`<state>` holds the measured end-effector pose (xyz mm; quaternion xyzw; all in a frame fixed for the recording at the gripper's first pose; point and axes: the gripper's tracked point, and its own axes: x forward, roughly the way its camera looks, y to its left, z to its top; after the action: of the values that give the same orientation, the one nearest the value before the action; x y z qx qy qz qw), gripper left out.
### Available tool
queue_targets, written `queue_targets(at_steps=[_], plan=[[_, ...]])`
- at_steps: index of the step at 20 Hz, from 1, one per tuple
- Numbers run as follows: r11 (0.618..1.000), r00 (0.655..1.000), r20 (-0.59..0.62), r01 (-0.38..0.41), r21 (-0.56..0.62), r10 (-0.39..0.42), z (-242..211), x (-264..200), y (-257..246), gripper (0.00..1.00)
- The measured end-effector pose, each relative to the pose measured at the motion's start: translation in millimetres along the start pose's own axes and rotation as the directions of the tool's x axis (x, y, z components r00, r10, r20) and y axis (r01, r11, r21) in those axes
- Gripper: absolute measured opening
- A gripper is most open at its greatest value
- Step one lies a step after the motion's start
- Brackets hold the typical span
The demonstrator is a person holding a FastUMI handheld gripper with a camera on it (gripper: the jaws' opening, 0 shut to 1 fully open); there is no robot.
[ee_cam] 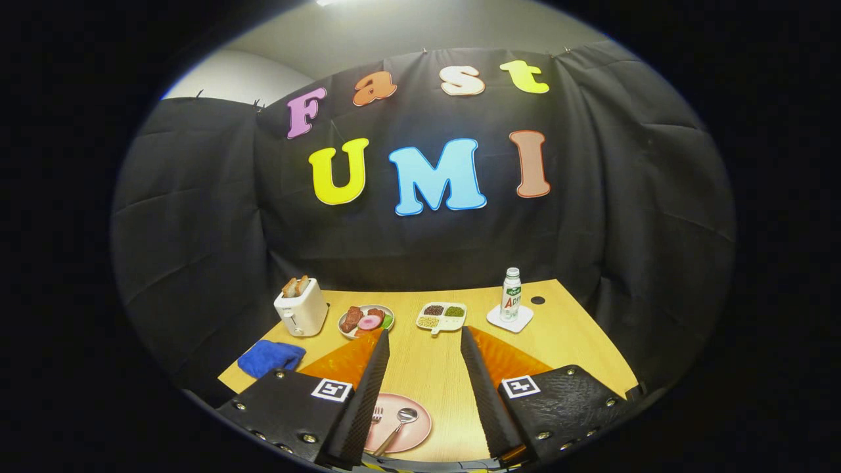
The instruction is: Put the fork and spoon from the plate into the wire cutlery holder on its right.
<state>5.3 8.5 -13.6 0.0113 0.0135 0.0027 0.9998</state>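
A pink plate (414, 433) lies on the wooden table between my two fingers, close to the near edge. On it rest a silver spoon (399, 424), bowl pointing away, and to its left a fork (376, 415) partly hidden by my left finger. My gripper (424, 336) hovers above the plate, open wide, with nothing between its fingers. The right finger and its mount cover the table to the right of the plate.
At the back stand a white toaster (301, 307) with bread, a plate of food (366, 320), a divided dish (441, 316) and a bottle (511, 294) on a white coaster. A blue cloth (271, 357) lies at the left edge. Black cloth walls surround the table.
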Motion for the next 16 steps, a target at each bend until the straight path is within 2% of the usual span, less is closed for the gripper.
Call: queue_targets(at_steps=[8,12,16], plan=[[1.0,0.999,-0.045,-0.028,-0.014,0.027,-22,15,9,0.68],[0.998,0.988,-0.146,-0.064,-0.021,0.06,-67,30,17,0.68],[0.995,0.957,-0.271,-0.103,-0.001,0.099,-124,46,29,0.68]])
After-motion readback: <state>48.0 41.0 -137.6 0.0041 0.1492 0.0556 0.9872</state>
